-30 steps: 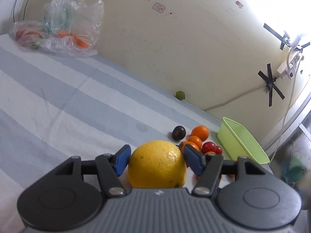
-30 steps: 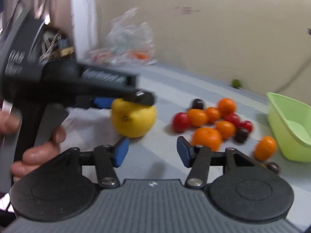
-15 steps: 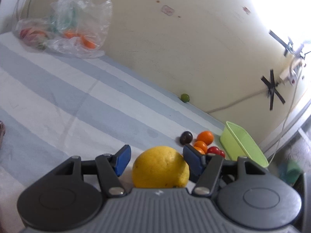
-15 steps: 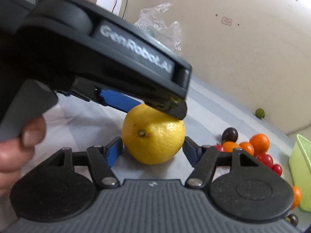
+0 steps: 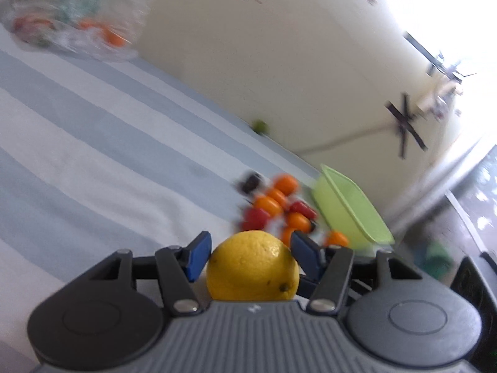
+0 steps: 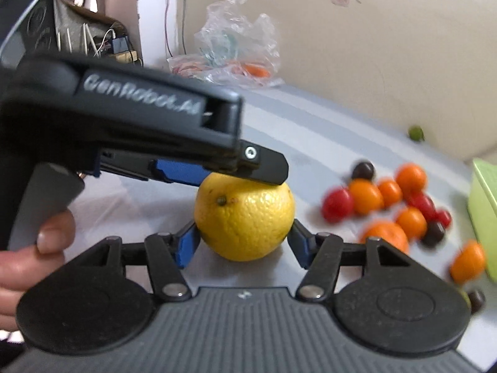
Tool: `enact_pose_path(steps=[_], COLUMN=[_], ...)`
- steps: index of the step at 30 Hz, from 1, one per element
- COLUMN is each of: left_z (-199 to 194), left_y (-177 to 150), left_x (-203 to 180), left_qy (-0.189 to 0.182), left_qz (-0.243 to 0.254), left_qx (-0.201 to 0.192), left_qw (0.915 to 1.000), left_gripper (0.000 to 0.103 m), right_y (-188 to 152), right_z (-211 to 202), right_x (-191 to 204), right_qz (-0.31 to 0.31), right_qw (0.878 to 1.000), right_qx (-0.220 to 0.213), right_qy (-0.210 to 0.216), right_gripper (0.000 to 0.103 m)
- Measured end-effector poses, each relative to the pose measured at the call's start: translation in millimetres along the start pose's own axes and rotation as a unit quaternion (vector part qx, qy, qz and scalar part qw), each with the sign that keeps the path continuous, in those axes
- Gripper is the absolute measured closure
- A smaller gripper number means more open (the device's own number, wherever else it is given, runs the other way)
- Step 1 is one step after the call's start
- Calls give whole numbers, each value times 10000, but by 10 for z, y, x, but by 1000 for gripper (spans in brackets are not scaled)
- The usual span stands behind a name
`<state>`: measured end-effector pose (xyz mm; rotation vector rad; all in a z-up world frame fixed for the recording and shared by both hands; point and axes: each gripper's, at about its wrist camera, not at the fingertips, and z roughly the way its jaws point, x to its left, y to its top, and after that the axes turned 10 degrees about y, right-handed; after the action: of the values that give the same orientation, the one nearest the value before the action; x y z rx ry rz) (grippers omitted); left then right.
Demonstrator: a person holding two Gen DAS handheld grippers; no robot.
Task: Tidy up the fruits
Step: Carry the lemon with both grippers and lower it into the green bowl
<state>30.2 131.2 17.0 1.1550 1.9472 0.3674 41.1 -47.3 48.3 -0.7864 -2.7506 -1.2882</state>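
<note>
Right, both your grippers sit on the same lemon (image 6: 244,219), which rests on the striped cloth (image 5: 93,143).

Left gripper (image 5: 250,256): jaws closing w/ the lemon (image 5: 253,267) between them. The right pad looks to touch the skin; a thin gap shows at the left pad, so it isn't pinching yet.

Right gripper (image 6: 243,239): jaws also closing, blue pads (image 6: 185,242) hard against the lemon's flanks; can't tell if they press it. The left gripper (image 6: 217,168) comes in over the top of the fruit, crossing your line. Your thumb (image 6: 51,233) shows at the left edge.

Off to the right a blurred heap of small fruit (image 6: 400,205) (orange, red, dark) lies between the lemon and the green tub (image 5: 351,208). One green fruit (image 5: 260,126) lies alone by the wall. A plastic bag (image 6: 236,46) sits at the cloth's far end.
</note>
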Motion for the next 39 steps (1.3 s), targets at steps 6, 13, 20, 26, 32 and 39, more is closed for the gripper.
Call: enact_pose_path(steps=[6,13,20,26,32,39], left_z=[112,296,111,-96,-152,-84], left_y=[-274,-558,-420,-359,-483,-632], left_x=[-418,-734,-549,-430,-511,-647], left_qy=[-507,-467,-408,-524,-695,-541], left_qz=[411,856,569,549,939,1426], left_qx=[467,839,597,392,428,510], left_qw=[9968,9917,9958,9963,9922,9870], left_gripper=[45,40,28,28,28,21], right_y=[-285,-655,-789,-815,-858,-889], right_z=[-571,-867,-818,-957,-1048,-995], right_x=[-75,37,147,167,177,245], right_qz=[456,667,263,-53,-136,-337], right_qw=[9987,9965,9952,9940,9937,9935], right_qx=[219,174,-8,-323,-439,-391], right_qy=[-80,-472,-945,-1044,-1026,-1016], right_gripper=[40,39,36,30,30,32])
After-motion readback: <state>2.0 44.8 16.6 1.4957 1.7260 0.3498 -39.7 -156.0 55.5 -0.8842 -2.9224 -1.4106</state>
